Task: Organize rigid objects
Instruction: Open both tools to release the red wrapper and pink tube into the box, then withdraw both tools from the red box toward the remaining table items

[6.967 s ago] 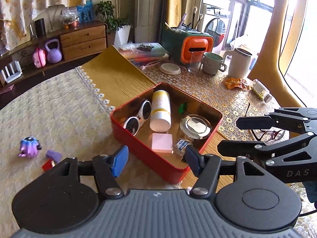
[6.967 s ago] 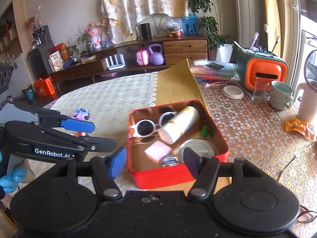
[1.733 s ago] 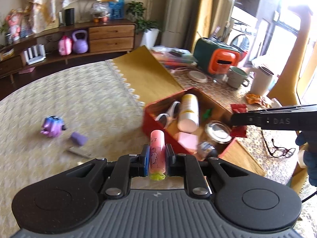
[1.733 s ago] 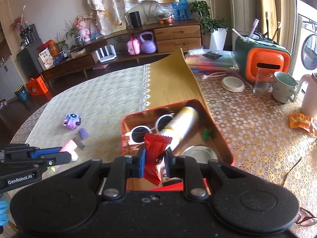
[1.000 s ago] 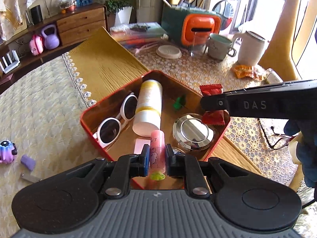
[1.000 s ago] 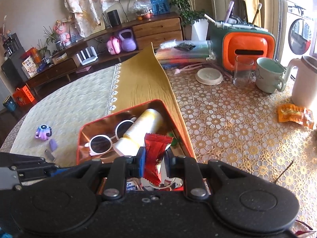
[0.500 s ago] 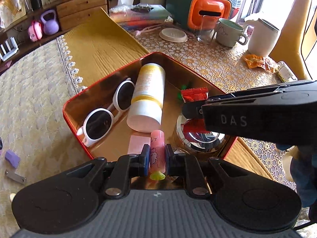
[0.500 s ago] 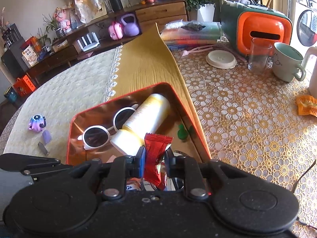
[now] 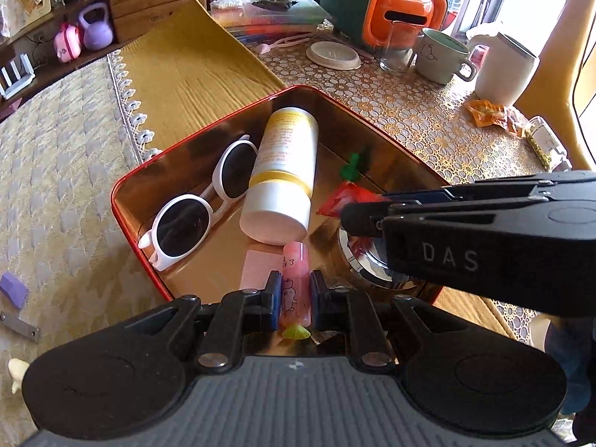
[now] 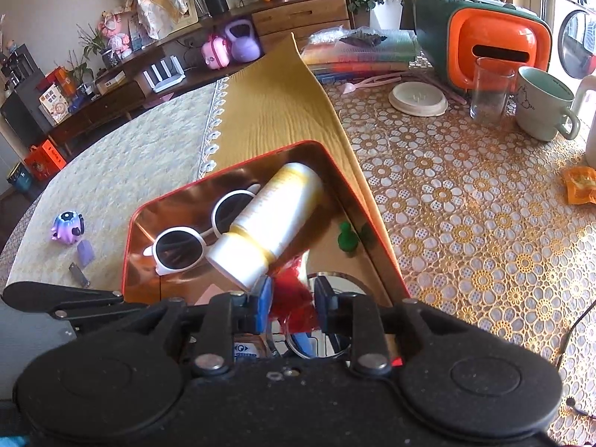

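A red tin box [image 9: 126, 201] [image 10: 128, 238] holds white sunglasses [image 9: 201, 205] [image 10: 193, 238], a white and yellow bottle [image 9: 283, 175] [image 10: 268, 223], a green piece [image 9: 352, 165] [image 10: 346, 236], a pink pad [image 9: 257, 264] and a round metal lid [image 9: 357, 264]. My left gripper [image 9: 294, 294] is shut on a pink tube [image 9: 294, 279] over the box's near edge. My right gripper [image 10: 292, 298] has its jaws slightly apart around a red packet [image 10: 292, 294] [image 9: 344, 199] that is tilting out of them over the lid.
A purple toy [image 10: 67, 225], a purple block [image 9: 13, 290] and a small metal piece [image 9: 18, 322] lie on the cloth to the left. A mug [image 9: 441, 56], a glass [image 9: 396, 48], a white jug [image 9: 503, 67], an orange appliance [image 9: 402, 11] and an orange wrapper [image 9: 488, 111] stand at the back right.
Both grippers have moved down over the box. The right jaws have parted a little and the red packet has tipped over between them.
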